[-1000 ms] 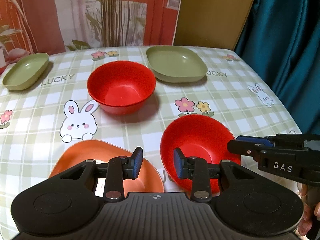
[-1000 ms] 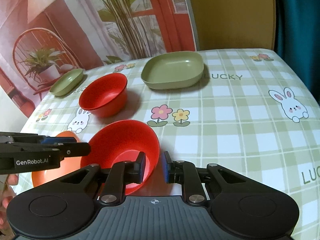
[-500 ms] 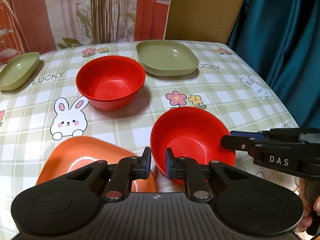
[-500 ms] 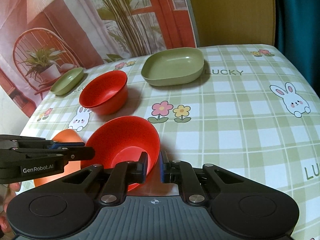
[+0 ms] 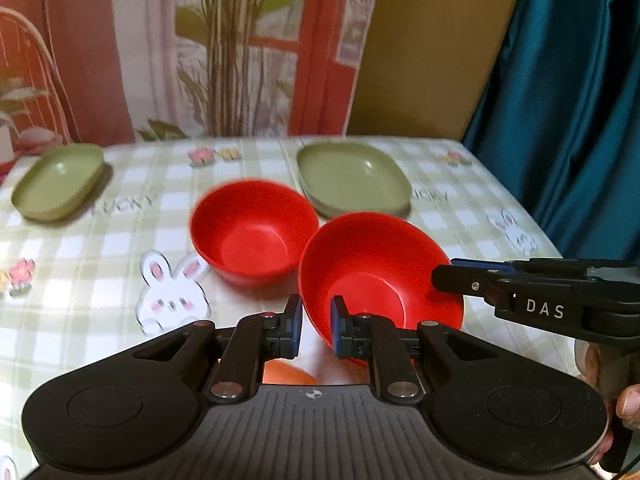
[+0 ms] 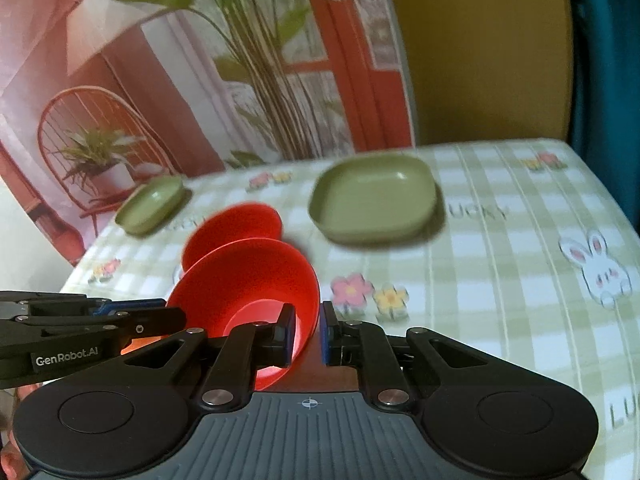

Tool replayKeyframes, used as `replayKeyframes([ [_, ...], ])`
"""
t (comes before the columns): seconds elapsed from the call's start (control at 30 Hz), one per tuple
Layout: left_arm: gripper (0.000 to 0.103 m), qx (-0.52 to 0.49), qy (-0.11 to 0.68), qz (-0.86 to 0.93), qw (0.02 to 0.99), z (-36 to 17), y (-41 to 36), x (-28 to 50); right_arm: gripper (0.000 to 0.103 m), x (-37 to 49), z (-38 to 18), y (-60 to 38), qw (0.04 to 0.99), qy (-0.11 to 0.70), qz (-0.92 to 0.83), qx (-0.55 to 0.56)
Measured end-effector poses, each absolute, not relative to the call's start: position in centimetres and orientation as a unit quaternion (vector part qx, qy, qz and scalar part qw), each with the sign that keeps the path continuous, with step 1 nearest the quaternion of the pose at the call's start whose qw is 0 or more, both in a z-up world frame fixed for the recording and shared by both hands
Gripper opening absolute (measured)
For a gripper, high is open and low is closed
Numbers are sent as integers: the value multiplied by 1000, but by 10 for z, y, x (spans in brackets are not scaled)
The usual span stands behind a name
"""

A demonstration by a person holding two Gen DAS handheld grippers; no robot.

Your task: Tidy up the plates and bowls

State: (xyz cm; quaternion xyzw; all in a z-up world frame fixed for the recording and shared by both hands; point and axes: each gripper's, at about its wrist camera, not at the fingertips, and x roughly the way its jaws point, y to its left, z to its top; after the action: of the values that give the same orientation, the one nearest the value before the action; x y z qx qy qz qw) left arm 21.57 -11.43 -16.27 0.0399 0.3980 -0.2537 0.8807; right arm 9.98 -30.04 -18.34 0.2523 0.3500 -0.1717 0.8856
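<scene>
Change: a second ago the near red bowl (image 5: pixel 372 276) sat on the table (image 6: pixel 500 280); now it hangs tilted above it.
Left gripper (image 5: pixel 316 330): pinching its near rim.
Right gripper (image 6: pixel 306 330): pinching the opposite rim.
Meaning: I think it goes into the far red bowl (image 5: pixel 252 232) just behind.

A: Which colours are shown on the dishes?

B: Two bowls, the near bowl (image 5: pixel 380 276) and the far bowl (image 5: pixel 252 232), are rendered in plain red. Both plates, the left plate (image 5: pixel 58 186) and the right plate (image 5: pixel 352 178), are shown in plain olive green.

A: How is the tablecloth (image 6: pixel 500 280) patterned?

B: A pale green and white check is seen, printed with white rabbits (image 6: pixel 598 268) with pink ears, pink and yellow flowers (image 6: pixel 368 292), and grey lettering.
</scene>
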Motion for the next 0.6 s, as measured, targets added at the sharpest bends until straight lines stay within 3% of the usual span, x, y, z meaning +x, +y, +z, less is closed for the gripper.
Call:
replayKeyframes([
  [0.3,16,38,370,-234,898,-140,-104,260,12,163,-171,-323,899,330,-157,239],
  [0.6,16,50,390,-217,894,-158,-96,305,12,214,-194,-333,892,354,-149,239],
])
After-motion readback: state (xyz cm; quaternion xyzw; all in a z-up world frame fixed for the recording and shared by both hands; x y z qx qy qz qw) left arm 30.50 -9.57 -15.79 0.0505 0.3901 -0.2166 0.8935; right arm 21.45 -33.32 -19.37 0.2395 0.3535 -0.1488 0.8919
